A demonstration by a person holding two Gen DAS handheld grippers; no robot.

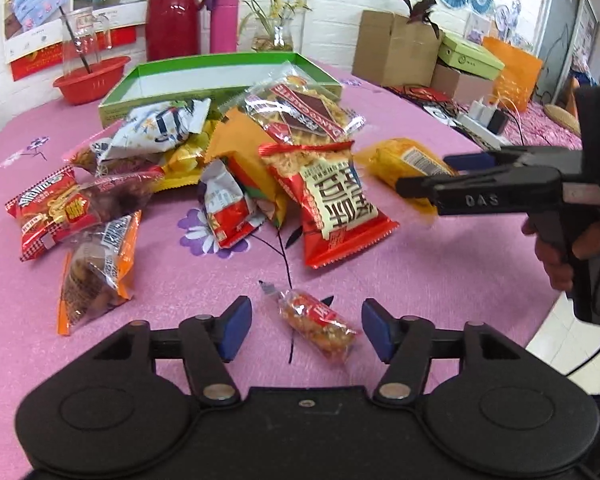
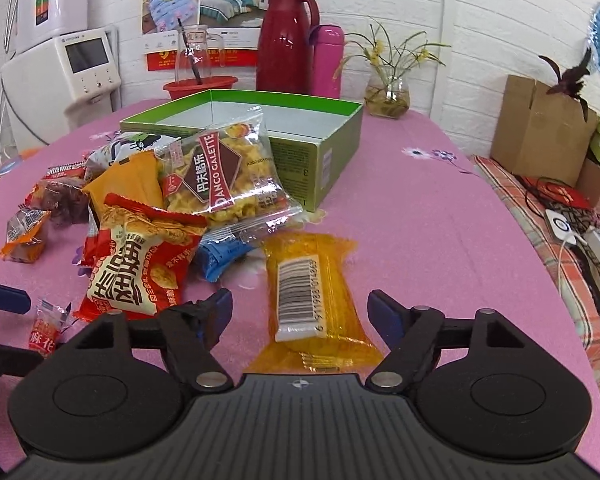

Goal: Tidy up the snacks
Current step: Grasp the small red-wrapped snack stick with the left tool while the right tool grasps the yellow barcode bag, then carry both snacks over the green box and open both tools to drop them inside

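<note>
A pile of snack packets lies on the pink tablecloth in front of an open green box [image 1: 220, 80] [image 2: 312, 152]. My left gripper [image 1: 306, 330] is open, its fingers either side of a small clear twist-snack packet [image 1: 320, 322] lying on the cloth. My right gripper [image 2: 300, 312] is open around a yellow packet with a barcode [image 2: 312, 300]; in the left wrist view it comes in from the right over that yellow packet [image 1: 404, 158]. A red rice-cracker bag [image 1: 332, 200] [image 2: 136, 268] and a clear galette bag [image 2: 224, 172] top the pile.
A red thermos [image 1: 174, 10], a pink bottle [image 1: 224, 20], a glass vase with a plant [image 2: 388, 94] and a red bowl holding a glass jug [image 1: 90, 76] stand behind the box. Cardboard boxes [image 2: 540, 128] and a power strip [image 1: 480, 128] are off the table's right.
</note>
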